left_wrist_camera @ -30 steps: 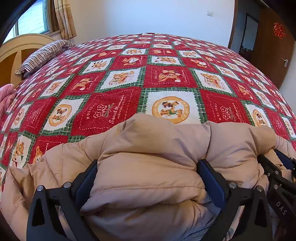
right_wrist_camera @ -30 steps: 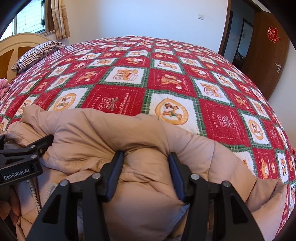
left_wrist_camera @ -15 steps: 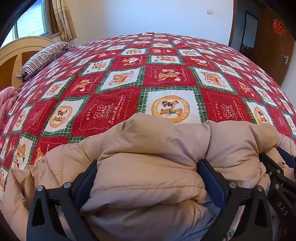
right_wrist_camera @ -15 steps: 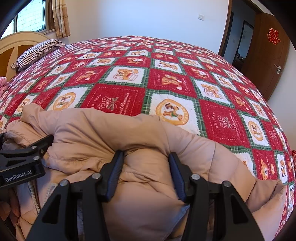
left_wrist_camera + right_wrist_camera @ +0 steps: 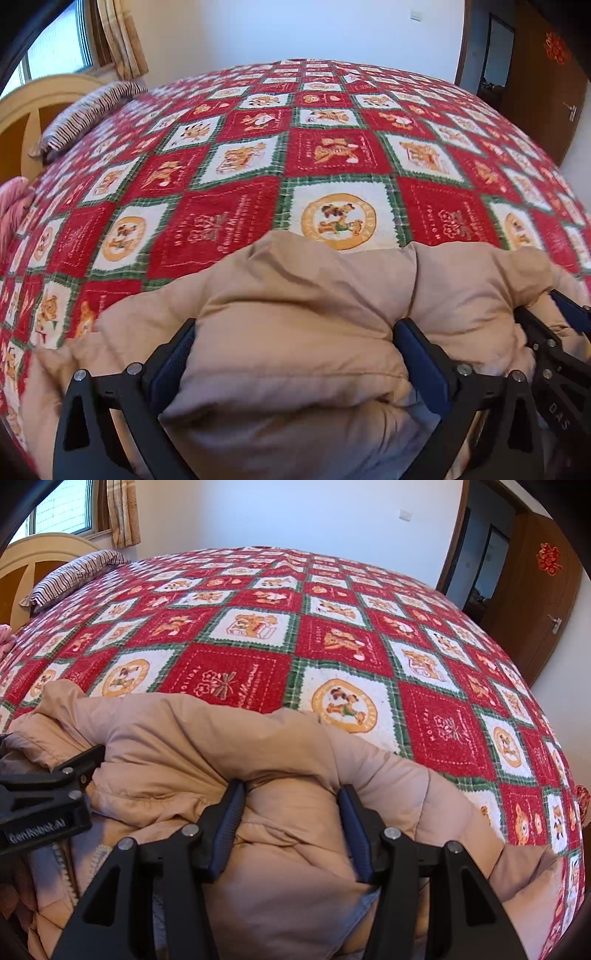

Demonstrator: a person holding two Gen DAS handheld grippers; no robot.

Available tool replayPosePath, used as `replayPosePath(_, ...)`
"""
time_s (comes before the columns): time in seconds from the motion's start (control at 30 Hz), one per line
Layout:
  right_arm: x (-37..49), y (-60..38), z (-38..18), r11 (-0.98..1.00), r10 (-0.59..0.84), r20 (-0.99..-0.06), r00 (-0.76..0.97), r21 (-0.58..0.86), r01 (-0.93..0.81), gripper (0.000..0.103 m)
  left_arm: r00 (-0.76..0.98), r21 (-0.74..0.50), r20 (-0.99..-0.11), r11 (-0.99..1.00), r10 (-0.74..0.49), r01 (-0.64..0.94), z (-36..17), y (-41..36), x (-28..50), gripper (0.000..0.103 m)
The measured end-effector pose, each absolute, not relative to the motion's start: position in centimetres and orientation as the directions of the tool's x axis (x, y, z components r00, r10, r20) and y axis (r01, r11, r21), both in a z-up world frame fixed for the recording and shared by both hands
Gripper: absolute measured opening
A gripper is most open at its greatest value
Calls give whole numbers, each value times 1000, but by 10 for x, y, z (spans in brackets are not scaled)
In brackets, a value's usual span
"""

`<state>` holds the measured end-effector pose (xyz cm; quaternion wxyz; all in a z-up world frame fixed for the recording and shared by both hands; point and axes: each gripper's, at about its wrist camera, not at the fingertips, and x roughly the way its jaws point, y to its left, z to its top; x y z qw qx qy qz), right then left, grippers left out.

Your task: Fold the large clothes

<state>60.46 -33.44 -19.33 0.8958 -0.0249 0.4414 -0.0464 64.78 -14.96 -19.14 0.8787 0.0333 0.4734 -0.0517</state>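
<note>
One opening right gripper (image 5: 291,827) around jacket (image 5: 184,738)

A home bedroom: a large bed (image 5: 332,635) under a red patchwork blanket, striped pillow (image 5: 74,574), wooden headboard (image 5: 22,559), curtained window (image 5: 62,509).

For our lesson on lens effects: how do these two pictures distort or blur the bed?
Left wrist view: the bedspread bulges like a dome and its left part is smeared; right wrist view: same fisheye bulge, sharper pattern, dark corners; the jacket looks oversized.

beige puffer coat (image 5: 295,325); red-white-green checked bedspread (image 5: 332,147) with orange bear motifs; striped pillow (image 5: 70,576)
</note>
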Motion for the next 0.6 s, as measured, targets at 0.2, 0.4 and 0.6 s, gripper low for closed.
replayPosePath(0.2, 568, -343, -165, 998, -58, -775, 630, -47, 34, 71, 626, -3, -769, 980, -128, 197, -129, -119, 590, 102)
replayPosePath(0.4, 515, -337, -162, 998, -68, -787, 613, -59, 35, 71, 590, 5, -798, 978, -120, 207, -144, -91, 531, 102)
replayPosePath(0.6, 462, -327, -164, 995, -91, -785, 613, -101, 19, 73, 584, -50, -799, 985, -140, 166, -155, -65, 473, 102)
